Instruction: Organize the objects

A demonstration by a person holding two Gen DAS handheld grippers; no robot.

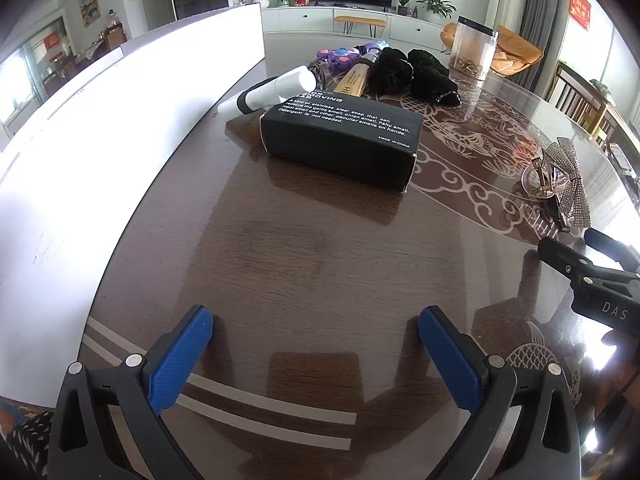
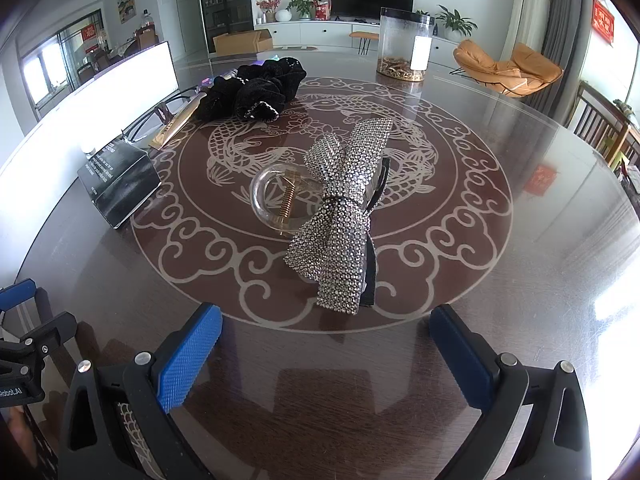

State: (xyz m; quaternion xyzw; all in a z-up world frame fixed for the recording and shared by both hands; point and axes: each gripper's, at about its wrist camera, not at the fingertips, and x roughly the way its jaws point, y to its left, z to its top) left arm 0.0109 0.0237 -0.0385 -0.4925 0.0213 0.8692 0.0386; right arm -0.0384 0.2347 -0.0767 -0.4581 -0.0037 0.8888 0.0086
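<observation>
Nearest the lens, the left tool (image 1: 316,350) is held wide open over bare dark worktop (image 1: 320,240) with nothing between its blue pads; same story for the right tool (image 2: 326,354), spread apart and empty, hovering at the edge of the pale fish-and-cloud medallion (image 2: 400,128) printed on the wood.

Just ahead of the right tool, a rhinestone bow hair clip (image 2: 344,208) is seen lying on the medallion, silver-grey and sparkly, pinched at the middle, with a black clip part poking out underneath; a clear round claw clip (image 2: 276,200) with a brass-coloured spring is tucked right against its left side.

Ahead of the left tool, a black box (image 1: 340,136) with white print is laid flat; a white tube with a black band (image 1: 268,94) is resting against its far edge, next to a tall white panel (image 1: 120,120). Further back, two black scrunchies (image 2: 256,88), a tan tube (image 1: 356,76) and something purple (image 1: 336,56) are bunched together; a clear jar (image 2: 404,46) with brownish bits at the bottom is set well apart.
</observation>
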